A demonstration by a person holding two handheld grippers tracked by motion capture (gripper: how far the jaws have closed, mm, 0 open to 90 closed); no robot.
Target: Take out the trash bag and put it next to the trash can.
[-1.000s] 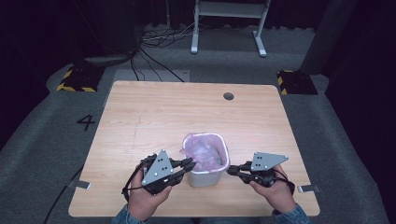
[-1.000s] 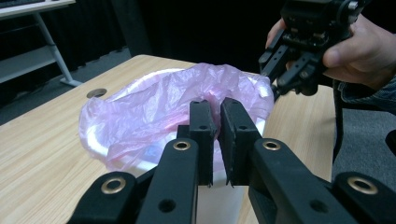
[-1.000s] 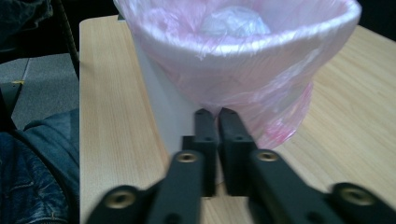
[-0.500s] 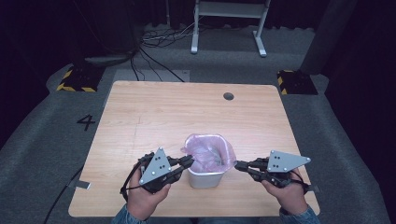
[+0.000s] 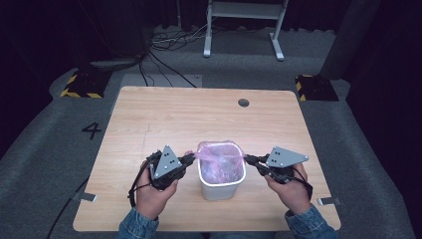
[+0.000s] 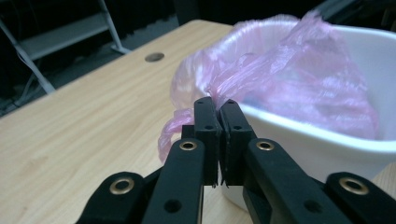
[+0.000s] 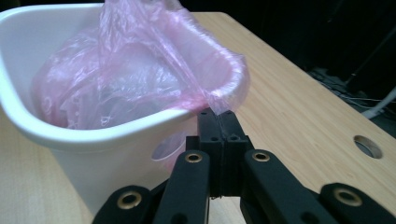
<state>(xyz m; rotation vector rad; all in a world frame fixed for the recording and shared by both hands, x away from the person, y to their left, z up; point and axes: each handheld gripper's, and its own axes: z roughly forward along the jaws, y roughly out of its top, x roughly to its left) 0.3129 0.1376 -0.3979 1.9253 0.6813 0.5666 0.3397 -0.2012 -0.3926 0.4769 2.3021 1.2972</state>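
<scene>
Both jaws pinch the pink bag (image 5: 219, 152) at opposite rims of the white bin (image 5: 221, 186); I'd pull outward evenly, keeping it taut.

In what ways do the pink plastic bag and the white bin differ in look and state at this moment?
The pink plastic bag is thin, crinkled and see-through; the white bin is stiff, smooth and opaque. The bag lies inside the bin and folds over its far rim; the bin stands upright on the wooden table. The left hand-held gripper and right hand-held gripper each pinch the bag's edge at opposite sides, whereas neither grips the bin. Both sit near the table's front edge.
</scene>
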